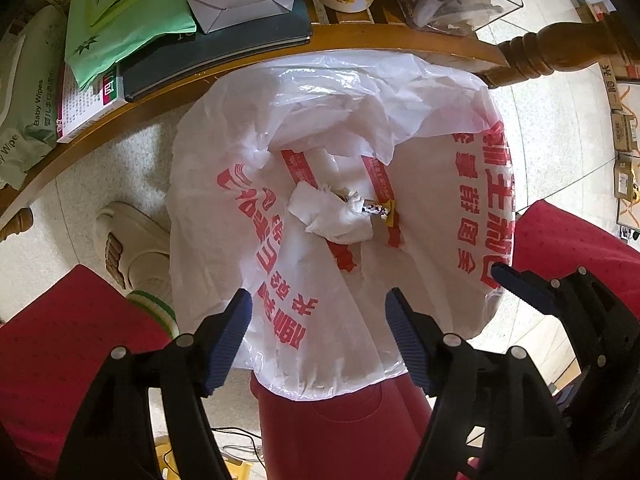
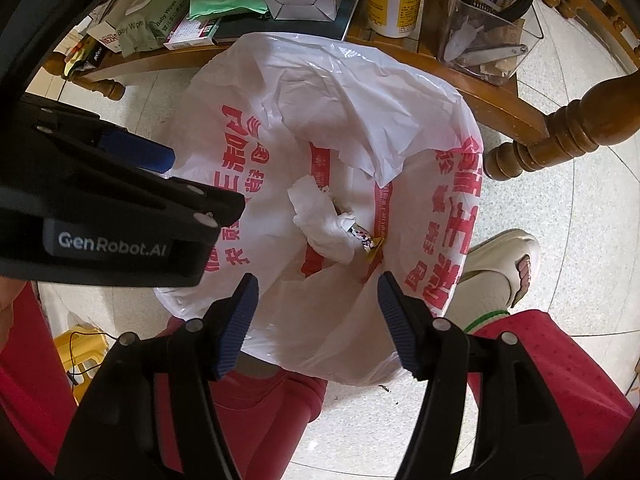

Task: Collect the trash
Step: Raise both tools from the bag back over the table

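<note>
From the left wrist, your left tool (image 1: 318,338) hangs open and empty over the bag (image 1: 432,208); a tissue (image 1: 328,216) and wrapper (image 1: 376,210) already lie inside.

From the right wrist, your right tool (image 2: 318,322) is likewise open and empty. The surface (image 2: 460,76) probably holds more trash.

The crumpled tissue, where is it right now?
The crumpled tissue lies at the bottom of the white bag lining the bin, central in both wrist views, touching a small patterned wrapper on its right.
</note>
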`<act>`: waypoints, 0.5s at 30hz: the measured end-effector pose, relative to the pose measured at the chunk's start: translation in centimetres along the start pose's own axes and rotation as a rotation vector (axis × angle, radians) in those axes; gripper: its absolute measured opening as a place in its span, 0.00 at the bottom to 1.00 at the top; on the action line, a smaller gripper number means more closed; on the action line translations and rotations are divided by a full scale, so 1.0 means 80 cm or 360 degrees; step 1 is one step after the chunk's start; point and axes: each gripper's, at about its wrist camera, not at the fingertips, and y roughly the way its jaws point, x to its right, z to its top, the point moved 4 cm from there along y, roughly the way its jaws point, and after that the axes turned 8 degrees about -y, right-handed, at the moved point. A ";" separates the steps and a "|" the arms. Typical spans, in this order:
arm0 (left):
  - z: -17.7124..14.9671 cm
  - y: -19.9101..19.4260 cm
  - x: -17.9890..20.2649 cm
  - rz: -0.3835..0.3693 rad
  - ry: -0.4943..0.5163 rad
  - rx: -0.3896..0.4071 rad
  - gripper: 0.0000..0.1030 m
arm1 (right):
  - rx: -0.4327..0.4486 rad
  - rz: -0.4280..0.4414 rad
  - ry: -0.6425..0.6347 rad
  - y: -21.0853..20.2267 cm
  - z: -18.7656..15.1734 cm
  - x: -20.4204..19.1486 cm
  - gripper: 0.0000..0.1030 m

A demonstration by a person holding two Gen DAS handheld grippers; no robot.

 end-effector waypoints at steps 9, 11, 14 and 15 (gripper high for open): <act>-0.004 -0.009 0.002 0.0025 0.0028 0.0021 0.70 | 0.0022 -0.0018 0.0000 -0.007 0.002 -0.007 0.64; -0.007 -0.013 0.001 0.0033 0.0032 0.0035 0.70 | 0.0041 -0.0029 -0.0003 -0.013 0.001 -0.008 0.65; -0.015 -0.023 0.000 0.0065 0.0046 0.0067 0.71 | 0.0073 -0.0041 -0.0004 -0.024 -0.003 -0.011 0.67; -0.020 -0.029 -0.002 0.0078 0.0048 0.0087 0.71 | 0.0091 -0.0043 -0.0002 -0.031 -0.004 -0.012 0.69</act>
